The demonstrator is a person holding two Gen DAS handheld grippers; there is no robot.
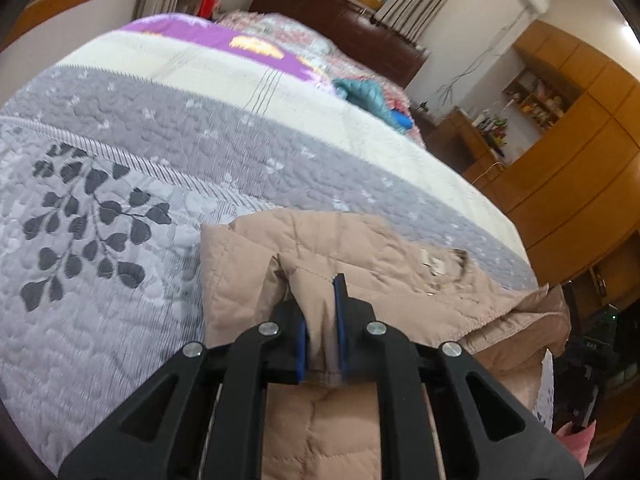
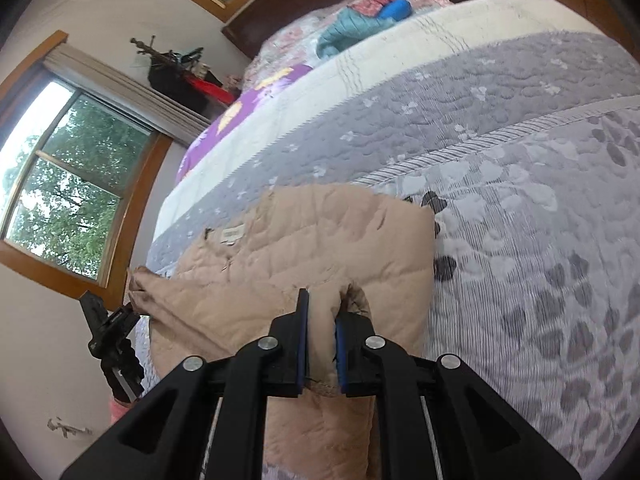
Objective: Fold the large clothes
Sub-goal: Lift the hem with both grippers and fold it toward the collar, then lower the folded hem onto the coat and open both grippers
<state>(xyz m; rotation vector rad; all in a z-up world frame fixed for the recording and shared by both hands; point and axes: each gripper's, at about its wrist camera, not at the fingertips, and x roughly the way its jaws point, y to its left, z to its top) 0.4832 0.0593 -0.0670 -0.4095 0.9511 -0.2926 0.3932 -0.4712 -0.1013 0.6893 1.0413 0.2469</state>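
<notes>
A beige quilted jacket [image 1: 360, 264] lies at the near edge of a bed covered by a grey leaf-patterned quilt [image 1: 120, 208]. My left gripper [image 1: 320, 300] is shut on a fold of the jacket's fabric, pinched between its blue pads. In the right wrist view the same jacket [image 2: 320, 240] shows its inner label [image 2: 233, 234]. My right gripper [image 2: 322, 312] is shut on another bunched fold of the jacket. Part of the jacket hangs over the bed's edge below both grippers.
A teal and blue garment [image 1: 372, 100] lies far up the bed near the dark headboard [image 1: 340, 12]. Wooden wardrobes [image 1: 580, 140] stand to the right of the bed. A window [image 2: 60, 184] and a black tripod [image 2: 112, 332] are at the left in the right wrist view.
</notes>
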